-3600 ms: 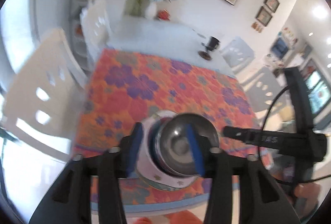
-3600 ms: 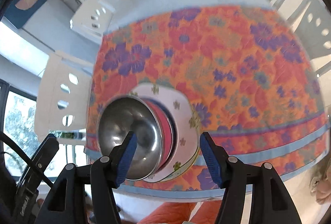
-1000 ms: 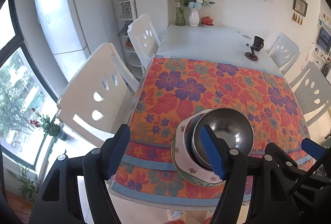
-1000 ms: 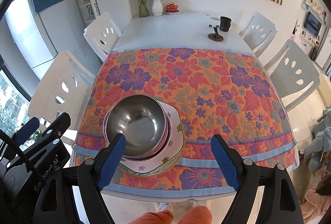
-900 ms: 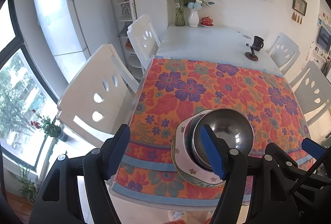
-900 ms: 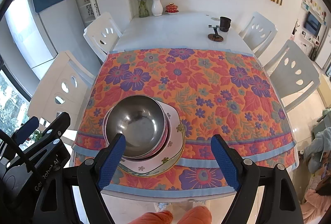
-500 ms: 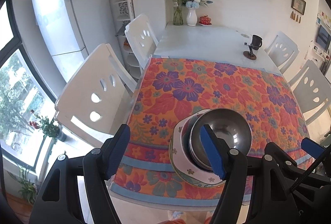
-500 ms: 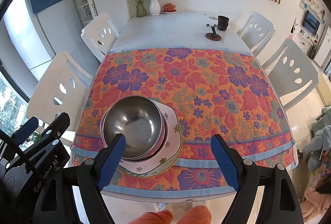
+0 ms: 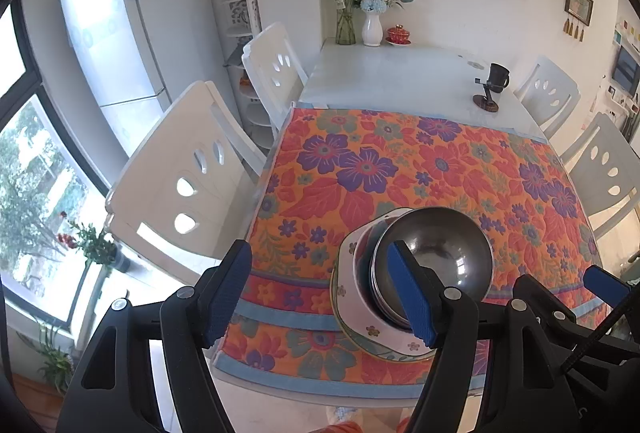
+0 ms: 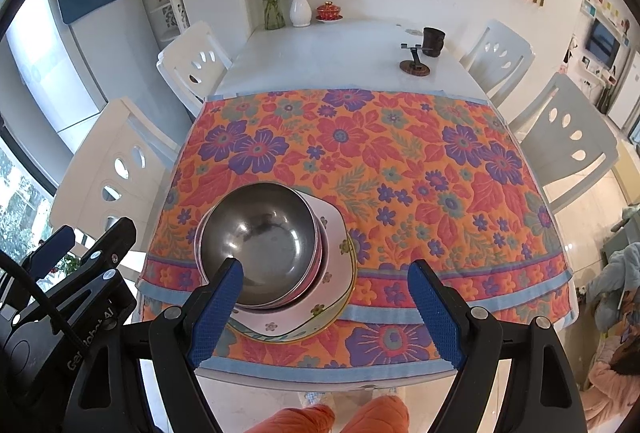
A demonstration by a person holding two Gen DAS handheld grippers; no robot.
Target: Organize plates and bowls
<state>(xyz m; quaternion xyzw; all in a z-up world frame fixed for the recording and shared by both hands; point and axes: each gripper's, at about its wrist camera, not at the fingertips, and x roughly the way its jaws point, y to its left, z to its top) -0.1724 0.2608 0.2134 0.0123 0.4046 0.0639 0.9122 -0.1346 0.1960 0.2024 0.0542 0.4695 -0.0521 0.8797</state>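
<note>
Steel catches the light first: a metal bowl (image 10: 260,233) sits on top of a nested stack, with a pink-rimmed bowl (image 10: 320,265) showing beneath it and a white flowered plate (image 10: 332,229) at the bottom. How many dishes lie between, I cannot tell. The stack stands on an orange floral cloth (image 10: 400,161) near the front edge of the tabletop (image 10: 332,49), toward its left side.

Both tools hang above that near edge, tilted downward. The left hand-held gripper (image 9: 320,293) has its blue-padded jaws spread apart with nothing between them; its right pad appears in front of the bowl's rim in the left wrist view, but whether it touches cannot be told. The right hand-held gripper (image 10: 328,309) is spread wider still and grips nothing, its left pad overlapping the bowl's near rim in the picture, its right pad over bare cloth.

Farther back on the white tabletop are a dark cup (image 10: 434,41) beside a small stand (image 10: 416,63), a white vase of flowers (image 10: 300,9) and a red lidded dish (image 10: 329,11). White chairs (image 10: 120,161) flank both sides. Orange trouser knees (image 10: 340,413) show below the table edge.
</note>
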